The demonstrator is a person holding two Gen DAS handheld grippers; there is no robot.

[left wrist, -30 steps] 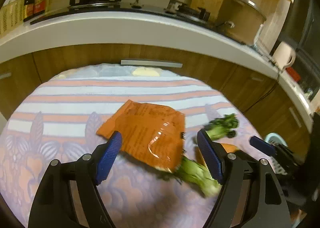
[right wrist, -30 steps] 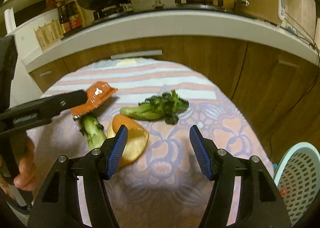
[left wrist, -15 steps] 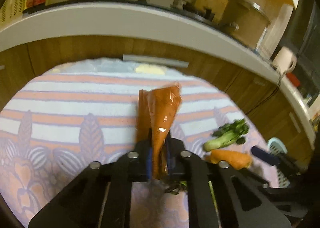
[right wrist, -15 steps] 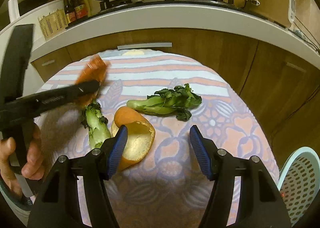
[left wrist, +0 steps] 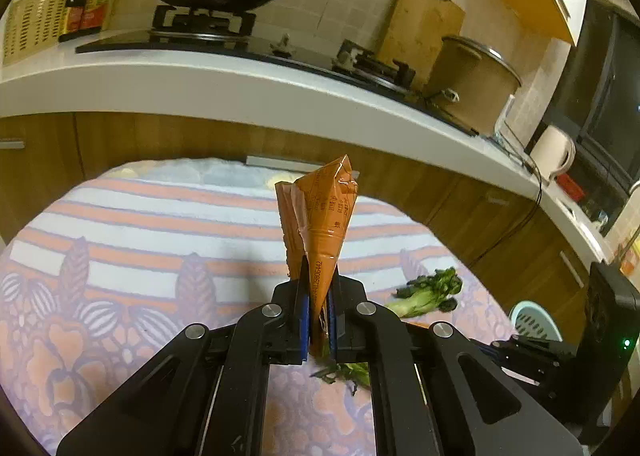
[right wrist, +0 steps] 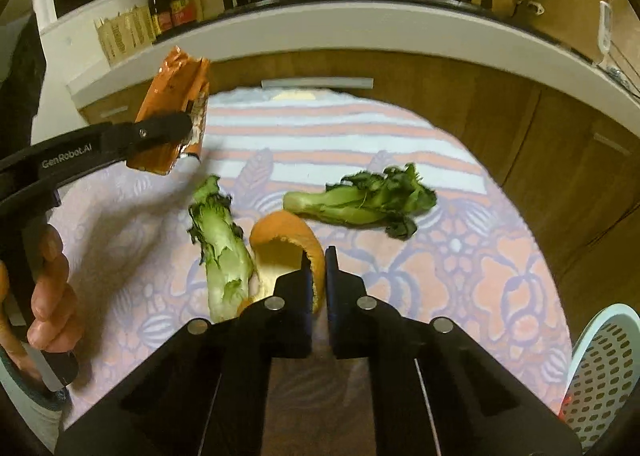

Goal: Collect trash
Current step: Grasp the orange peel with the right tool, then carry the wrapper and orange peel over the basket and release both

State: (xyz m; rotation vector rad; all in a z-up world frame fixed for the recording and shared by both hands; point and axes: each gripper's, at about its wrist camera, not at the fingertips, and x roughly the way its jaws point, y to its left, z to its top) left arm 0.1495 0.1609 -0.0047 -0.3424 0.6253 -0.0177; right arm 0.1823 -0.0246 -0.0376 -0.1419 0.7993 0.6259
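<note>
Risk lies in thin grips: left gripper (left wrist: 319, 320) pinches the crumpled orange foil wrapper (left wrist: 320, 224) above the table's middle; right gripper (right wrist: 318, 280), just closed, nips the curled orange peel's (right wrist: 288, 240) rim near the front edge, which could tear or slip.

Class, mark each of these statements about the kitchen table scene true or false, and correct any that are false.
1. The left tool is shut on the orange wrapper. True.
2. The right tool stands wide open above the table. False: it is shut on the rim of the orange peel.
3. Two pieces of green vegetable lie on the patterned tablecloth. True.
4. The orange wrapper lies flat on the tablecloth. False: it is lifted clear, sticking up from the left tool.
5. A perforated basket stands beside the table at lower right. True.
</note>
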